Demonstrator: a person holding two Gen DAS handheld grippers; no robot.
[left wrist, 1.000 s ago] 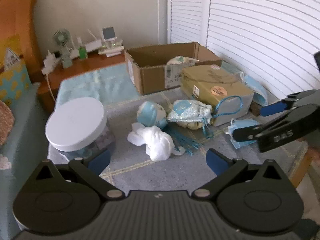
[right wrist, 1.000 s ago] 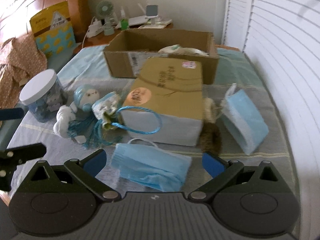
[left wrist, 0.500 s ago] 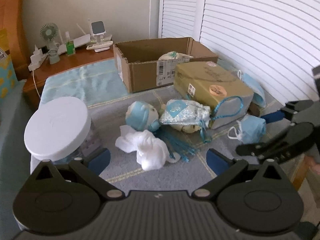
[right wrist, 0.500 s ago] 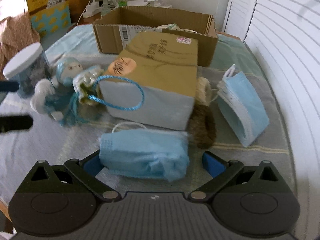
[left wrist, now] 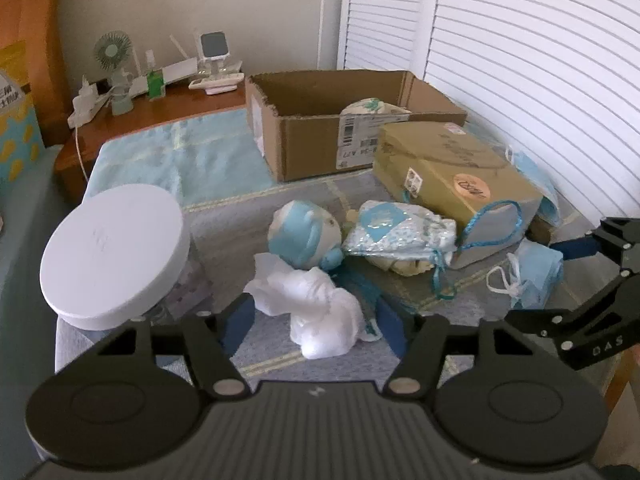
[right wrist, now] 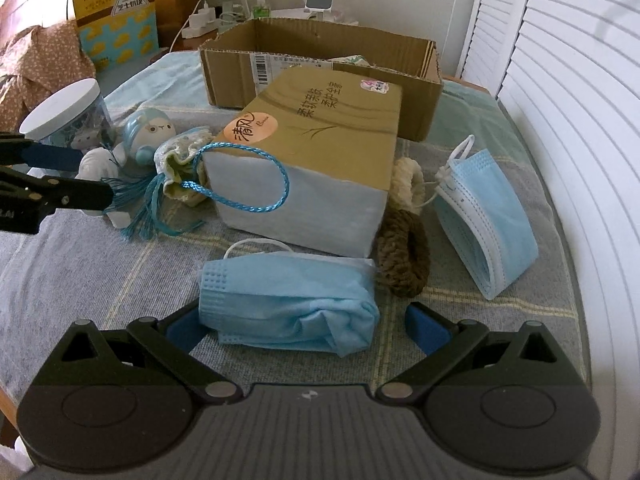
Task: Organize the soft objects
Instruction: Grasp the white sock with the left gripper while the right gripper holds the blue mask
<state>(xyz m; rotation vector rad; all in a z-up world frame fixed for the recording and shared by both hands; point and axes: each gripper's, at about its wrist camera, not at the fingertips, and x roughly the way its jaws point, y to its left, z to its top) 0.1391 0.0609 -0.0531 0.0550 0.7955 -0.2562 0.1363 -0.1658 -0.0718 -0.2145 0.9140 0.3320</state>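
My left gripper (left wrist: 316, 326) is open, its pads on either side of the white body of a blue-headed plush doll (left wrist: 312, 304) lying on the grey blanket. My right gripper (right wrist: 306, 326) is open around a crumpled blue face mask (right wrist: 288, 304), which also shows in the left wrist view (left wrist: 536, 276). A blue patterned drawstring pouch (left wrist: 400, 232) lies beside the doll. A folded stack of blue masks (right wrist: 488, 216) and two knitted scrunchies (right wrist: 404, 240) lie to the right. An open cardboard box (left wrist: 344, 120) stands behind.
A tan tissue pack with a blue cord handle (right wrist: 320, 164) sits mid-blanket. A white-lidded jar (left wrist: 112, 248) stands at the left. A wooden nightstand (left wrist: 160, 100) with a fan and gadgets is behind. White shutters (left wrist: 520, 60) line the right side.
Both grippers have moved forward and down. The left pads have narrowed and now flank the plush doll. The right pads now flank the crumpled mask.
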